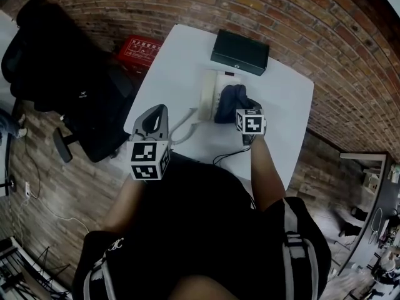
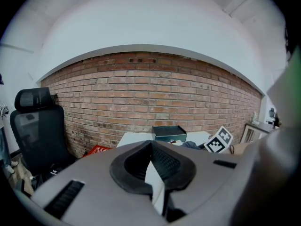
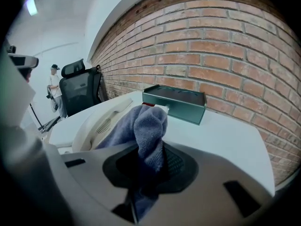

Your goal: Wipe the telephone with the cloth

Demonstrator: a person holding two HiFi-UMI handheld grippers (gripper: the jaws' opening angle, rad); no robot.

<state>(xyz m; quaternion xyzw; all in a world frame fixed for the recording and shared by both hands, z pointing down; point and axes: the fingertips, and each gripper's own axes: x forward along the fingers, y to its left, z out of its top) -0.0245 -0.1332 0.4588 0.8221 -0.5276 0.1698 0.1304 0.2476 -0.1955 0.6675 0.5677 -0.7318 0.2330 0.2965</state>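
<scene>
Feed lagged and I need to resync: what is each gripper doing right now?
Left gripper: shut or nearly so, nothing between the jaws.
Right gripper: shut on the blue cloth, which lies against the telephone.

Red brick wall runs right behind the white worktop, with a pale ceiling above. Black office chair stands to the left, a red box beside it on the brick-patterned floor.
</scene>
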